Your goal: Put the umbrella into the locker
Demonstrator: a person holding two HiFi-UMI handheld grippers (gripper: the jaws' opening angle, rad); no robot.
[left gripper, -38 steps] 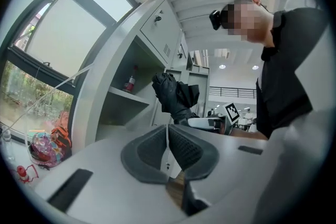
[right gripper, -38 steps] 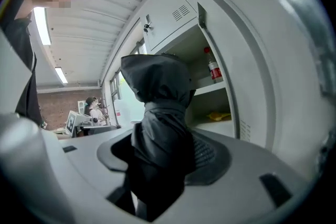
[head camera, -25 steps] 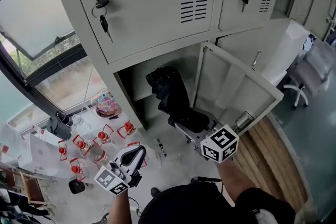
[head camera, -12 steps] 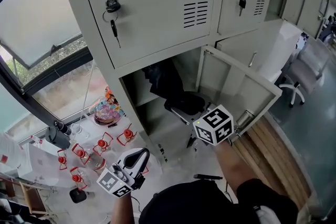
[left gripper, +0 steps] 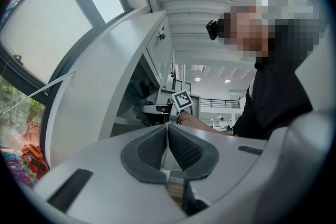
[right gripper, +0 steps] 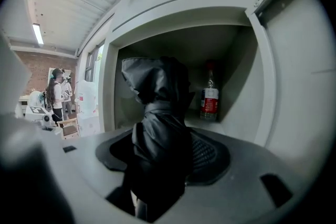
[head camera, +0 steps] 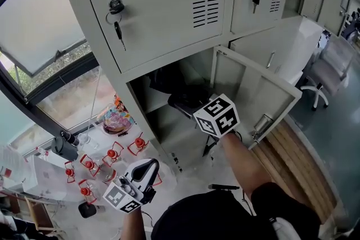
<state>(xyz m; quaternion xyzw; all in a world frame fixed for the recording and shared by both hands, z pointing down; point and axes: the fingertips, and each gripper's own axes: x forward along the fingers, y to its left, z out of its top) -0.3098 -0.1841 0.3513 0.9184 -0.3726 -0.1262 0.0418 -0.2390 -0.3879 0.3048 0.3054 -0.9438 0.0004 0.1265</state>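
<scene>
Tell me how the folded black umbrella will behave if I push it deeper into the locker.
Probably floppy outside: fabric on the umbrella bunches in loose folds above the right tool. Likely light, since one tool carries it. Its bulky top could knock over the upright bottle beyond it.

The open locker compartment [right gripper: 233,55] is free along its left wall, while the umbrella [right gripper: 157,113] fills its middle and a bottle [right gripper: 209,98] stands at the back right.

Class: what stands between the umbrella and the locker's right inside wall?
A red-labelled bottle stands there, to the right of the umbrella; the right gripper view shows it.
</scene>
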